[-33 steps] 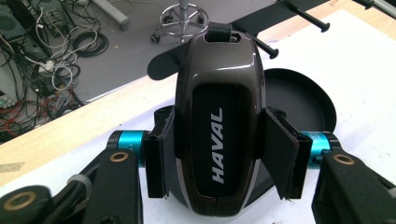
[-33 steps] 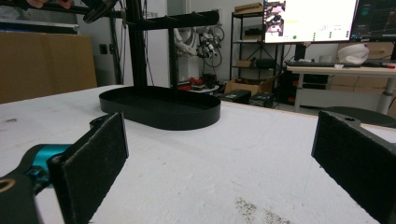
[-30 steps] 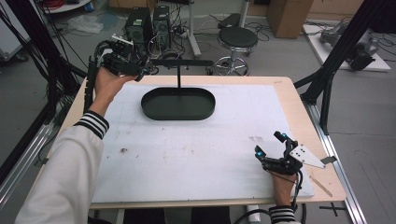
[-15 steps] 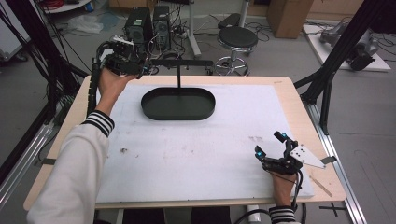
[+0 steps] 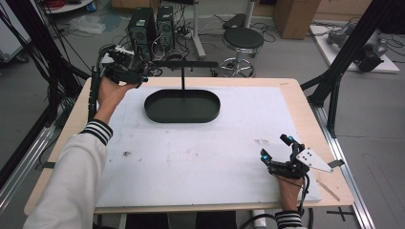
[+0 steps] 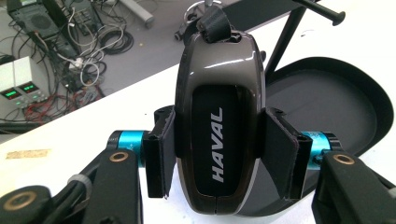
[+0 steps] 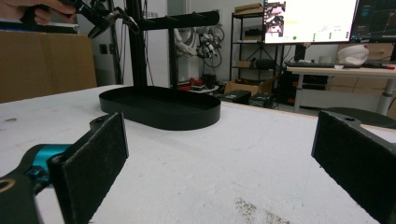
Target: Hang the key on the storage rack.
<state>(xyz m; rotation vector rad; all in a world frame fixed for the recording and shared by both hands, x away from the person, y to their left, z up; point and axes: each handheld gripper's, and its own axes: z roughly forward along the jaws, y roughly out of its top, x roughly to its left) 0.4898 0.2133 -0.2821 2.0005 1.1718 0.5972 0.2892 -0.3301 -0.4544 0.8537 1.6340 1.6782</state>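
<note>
A glossy dark key fob marked HAVAL sits between the pads of my left gripper, which is shut on its sides. A black loop and a metal ring cap the fob's far end. In the high view, my left gripper hovers at the table's far left, beside the left end of the black stand's crossbar. The stand's oval black tray lies just right of it, and it is also in the left gripper view, tray. My right gripper rests open on the table's near right, nothing between its jaws.
A white mat covers most of the wooden table. The tray and its post stand far ahead in the right gripper view. Beyond the far edge are computer towers, cables and a stool. Black frame struts flank both sides.
My left gripper has sunk slightly with the key fob, staying by the crossbar's left end. The right gripper has not moved.
</note>
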